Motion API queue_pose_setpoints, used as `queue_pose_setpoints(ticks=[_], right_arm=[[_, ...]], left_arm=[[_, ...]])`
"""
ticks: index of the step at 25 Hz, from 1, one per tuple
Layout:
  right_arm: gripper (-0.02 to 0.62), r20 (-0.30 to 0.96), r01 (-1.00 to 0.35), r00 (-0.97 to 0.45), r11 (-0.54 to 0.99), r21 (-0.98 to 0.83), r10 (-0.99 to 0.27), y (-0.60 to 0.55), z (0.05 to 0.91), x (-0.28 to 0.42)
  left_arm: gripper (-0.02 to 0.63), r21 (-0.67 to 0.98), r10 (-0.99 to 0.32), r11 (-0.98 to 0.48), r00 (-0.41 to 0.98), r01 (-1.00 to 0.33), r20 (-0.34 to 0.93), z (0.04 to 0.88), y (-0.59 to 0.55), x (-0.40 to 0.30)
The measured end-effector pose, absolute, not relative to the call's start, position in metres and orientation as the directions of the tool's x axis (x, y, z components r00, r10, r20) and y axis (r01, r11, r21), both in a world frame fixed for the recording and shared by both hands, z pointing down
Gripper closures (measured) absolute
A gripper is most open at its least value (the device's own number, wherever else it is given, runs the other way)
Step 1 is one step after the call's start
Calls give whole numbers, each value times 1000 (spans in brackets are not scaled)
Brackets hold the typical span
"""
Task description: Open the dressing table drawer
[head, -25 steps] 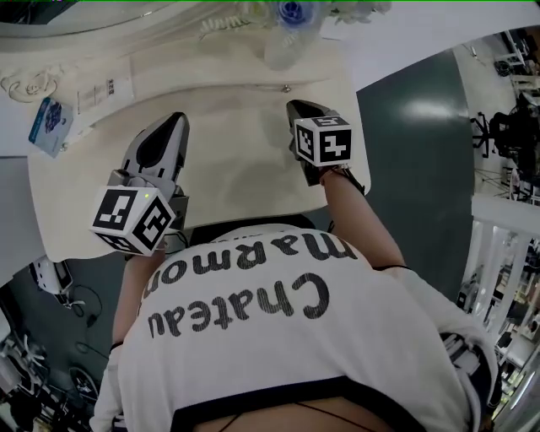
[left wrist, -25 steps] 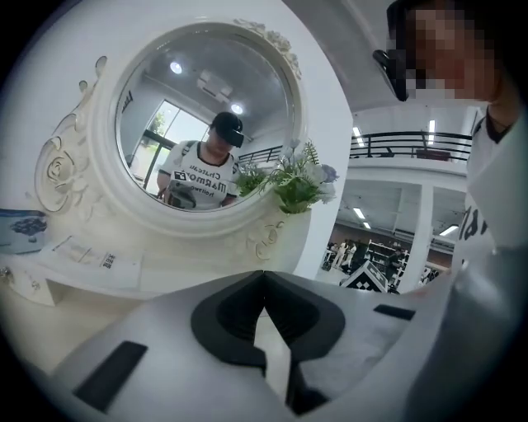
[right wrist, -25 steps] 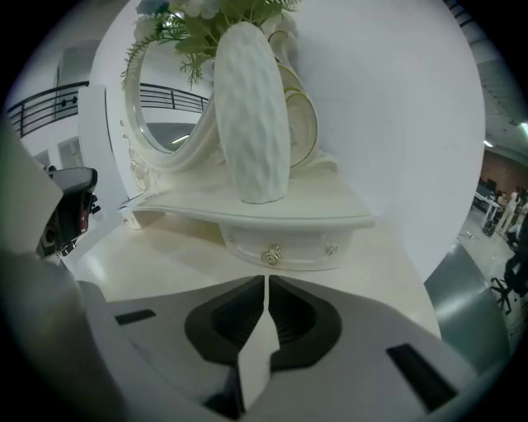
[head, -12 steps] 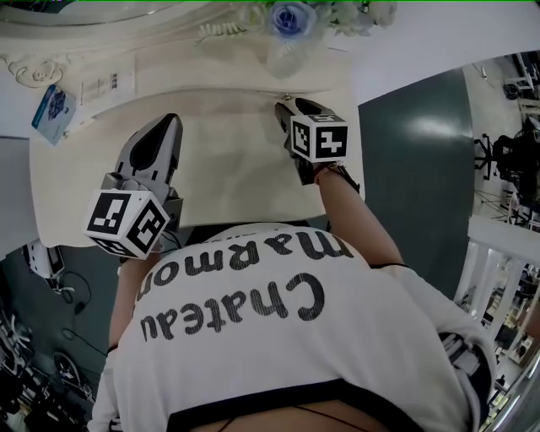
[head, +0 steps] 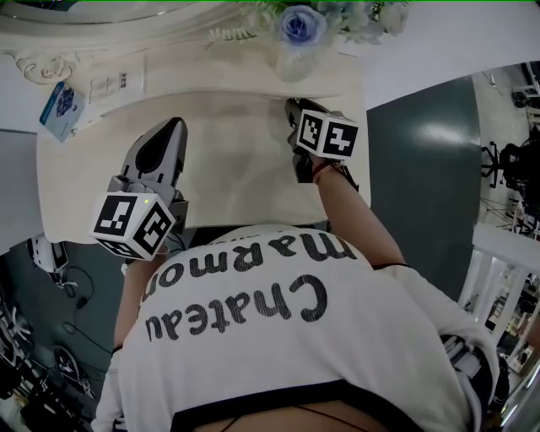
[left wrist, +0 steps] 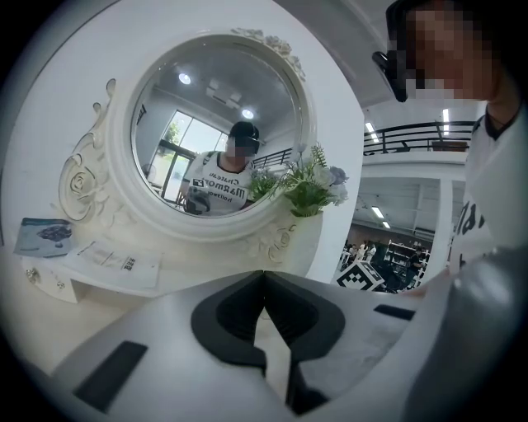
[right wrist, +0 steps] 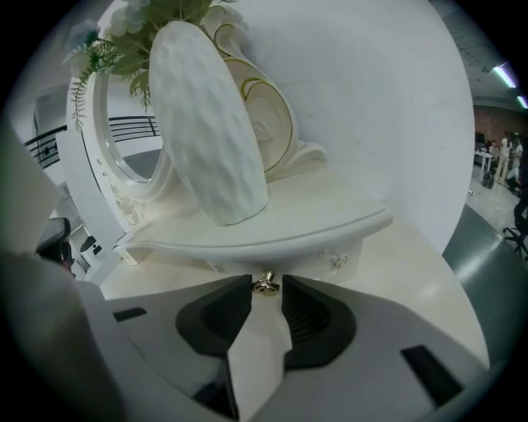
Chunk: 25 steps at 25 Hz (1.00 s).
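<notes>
The small drawer (right wrist: pixel 313 257) sits under the cream shelf at the back of the dressing table (head: pixel 228 169). Its metal knob (right wrist: pixel 265 285) lies between the tips of my right gripper (right wrist: pixel 266 280). The jaws have just been closing and stand close on either side of the knob, without a clear press on it. In the head view my right gripper (head: pixel 292 106) reaches to the shelf's front edge and hides the knob. My left gripper (head: pixel 175 125) hovers over the tabletop at the left, and the left gripper view shows the left gripper (left wrist: pixel 264 273) shut and empty.
A white ribbed vase (right wrist: pixel 210 124) with flowers (head: pixel 299 24) stands on the shelf right above the drawer. A round ornate mirror (left wrist: pixel 219 132) rises behind. Leaflets (head: pixel 63 110) lie on the shelf's left end. The person's torso fills the near side.
My right gripper has moved away from the person up to the shelf's front edge and rolled a little. The left gripper has stayed where it was.
</notes>
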State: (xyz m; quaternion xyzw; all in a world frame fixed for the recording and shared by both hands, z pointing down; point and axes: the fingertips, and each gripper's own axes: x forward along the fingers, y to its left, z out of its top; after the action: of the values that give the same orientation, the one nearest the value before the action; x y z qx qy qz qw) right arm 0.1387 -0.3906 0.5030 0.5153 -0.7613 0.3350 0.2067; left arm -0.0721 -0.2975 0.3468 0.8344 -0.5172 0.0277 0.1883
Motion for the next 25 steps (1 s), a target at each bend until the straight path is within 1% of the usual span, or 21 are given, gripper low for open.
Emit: queue_pose_setpoints(ticks=[3,25], right_arm=[[491,667,-928,-372,240,-286,-646,-391,506,137],[492,650,-928,-371,238,-286,-663,-386,509,138]], left_arm=[[583,287,-852,-393,464,-874,244,349,-297,-71],[583,284,-843,-407,477,-868,249,350,-293,-72]])
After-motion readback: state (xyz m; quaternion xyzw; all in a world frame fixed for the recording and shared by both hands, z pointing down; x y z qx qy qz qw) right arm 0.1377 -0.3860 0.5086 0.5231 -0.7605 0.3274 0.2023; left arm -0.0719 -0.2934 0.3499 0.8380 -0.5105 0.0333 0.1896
